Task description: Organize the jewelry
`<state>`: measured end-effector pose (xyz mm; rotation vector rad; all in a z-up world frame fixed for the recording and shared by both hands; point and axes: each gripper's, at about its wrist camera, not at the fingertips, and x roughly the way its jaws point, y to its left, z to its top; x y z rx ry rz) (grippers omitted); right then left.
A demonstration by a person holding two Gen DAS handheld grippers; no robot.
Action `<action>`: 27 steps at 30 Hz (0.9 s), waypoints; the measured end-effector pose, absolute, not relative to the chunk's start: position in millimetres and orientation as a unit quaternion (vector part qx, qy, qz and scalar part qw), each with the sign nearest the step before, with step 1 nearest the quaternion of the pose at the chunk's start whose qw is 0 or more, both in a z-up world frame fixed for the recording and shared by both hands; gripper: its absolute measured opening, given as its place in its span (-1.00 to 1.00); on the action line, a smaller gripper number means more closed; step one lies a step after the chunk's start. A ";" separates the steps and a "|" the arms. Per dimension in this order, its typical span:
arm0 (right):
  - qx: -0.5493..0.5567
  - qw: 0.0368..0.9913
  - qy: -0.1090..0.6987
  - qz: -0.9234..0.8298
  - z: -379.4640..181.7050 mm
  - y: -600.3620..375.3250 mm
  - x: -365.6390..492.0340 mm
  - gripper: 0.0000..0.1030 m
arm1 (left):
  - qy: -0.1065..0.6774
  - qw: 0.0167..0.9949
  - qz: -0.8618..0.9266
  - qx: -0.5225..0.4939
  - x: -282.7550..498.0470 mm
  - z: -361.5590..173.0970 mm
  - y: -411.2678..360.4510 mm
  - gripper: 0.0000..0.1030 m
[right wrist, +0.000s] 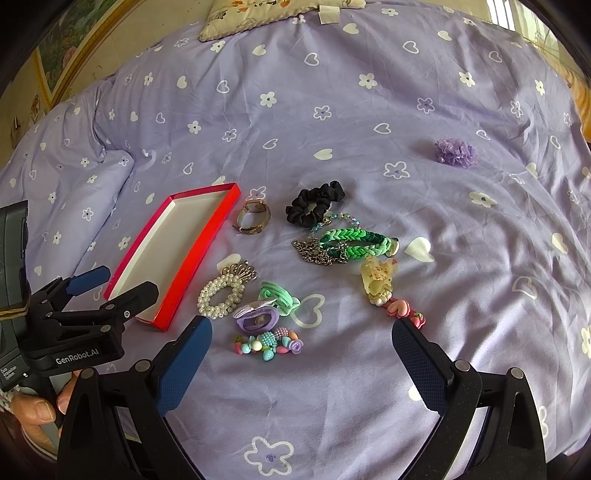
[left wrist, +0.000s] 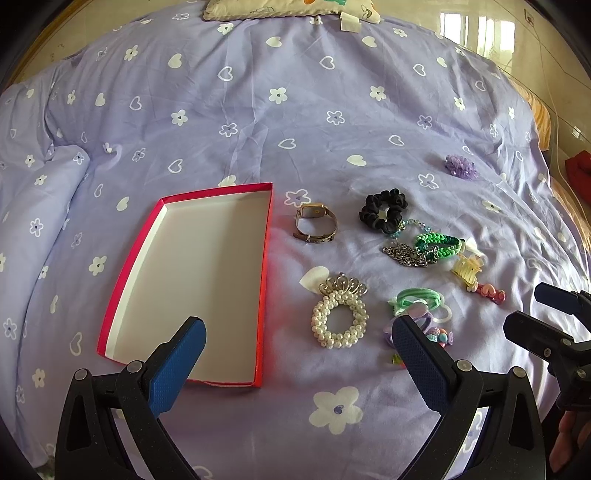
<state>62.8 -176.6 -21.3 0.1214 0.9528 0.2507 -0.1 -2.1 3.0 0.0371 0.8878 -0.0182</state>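
Left wrist view: left claw point(left wrist: 299, 343) spread wide, holding nothing, hovering low over the lilac bedspread point(left wrist: 258, 110) printed with white flowers and hearts. Right claw point(right wrist: 302, 341) likewise released and empty, above the same cloth.

Just beyond the fingertips, a heap of pastel beads point(right wrist: 269, 343), a purple hair tie point(right wrist: 256, 319) and a green hair tie point(right wrist: 279, 295), all touching. Beside them to the left, a pearl scrunchie point(left wrist: 340, 319) with a silver crown point(left wrist: 343, 286) at its far edge. Further left, lying flat on the bed, a shallow red box point(left wrist: 192, 284) with a white inside, nothing in it.

Right of the heap, a yellow claw clip point(right wrist: 376, 282) touching a pink heart clip point(right wrist: 404, 312). Farther on, a green braided bracelet point(right wrist: 354, 243) overlapping a silver chain point(right wrist: 317, 253); behind these a black scrunchie point(left wrist: 384, 212) with a blue bead bracelet point(right wrist: 338, 218) against it, and a gold watch point(left wrist: 316, 223) near the box's far corner.

Well apart, farther still, a purple flower clip point(right wrist: 456, 153). At the far edge, a patterned pillow point(left wrist: 288, 9); beyond the bed, a bright window point(left wrist: 476, 35) on the right and a framed picture point(right wrist: 62, 55) on the left.
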 end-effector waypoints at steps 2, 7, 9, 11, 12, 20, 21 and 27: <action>0.059 0.879 0.457 0.121 -21.2 -176.9 63.0 0.92 | 0.430 0.903 -0.009 0.018 -0.2 3.0 -2.3 0.98; 0.059 0.878 0.459 0.122 -21.6 -175.4 61.8 0.92 | 0.430 0.903 -0.009 0.019 -1.2 0.3 -5.4 0.98; 0.059 0.878 0.459 0.122 -21.4 -174.8 61.4 0.92 | 0.429 0.903 -0.009 0.018 -1.2 0.1 -5.4 0.98; 0.059 0.878 0.459 0.122 -21.4 -175.1 61.9 0.92 | 0.430 0.902 -0.009 0.019 -0.5 0.2 -4.9 0.98; 0.059 0.878 0.459 0.123 -21.3 -175.1 62.0 0.92 | 0.431 0.902 -0.009 0.020 -0.5 0.4 -4.5 0.98; 0.060 0.877 0.460 0.123 -21.2 -175.4 62.6 0.92 | 0.435 0.900 -0.010 0.022 -0.3 -4.3 -3.7 0.98; 0.061 0.877 0.460 0.123 -21.3 -175.5 62.6 0.92 | 0.438 0.899 -0.008 0.024 -0.1 -3.7 -3.4 0.98; 0.061 0.877 0.460 0.123 -21.4 -175.7 63.0 0.92 | 0.437 0.899 -0.008 0.025 0.1 -5.3 -3.2 0.98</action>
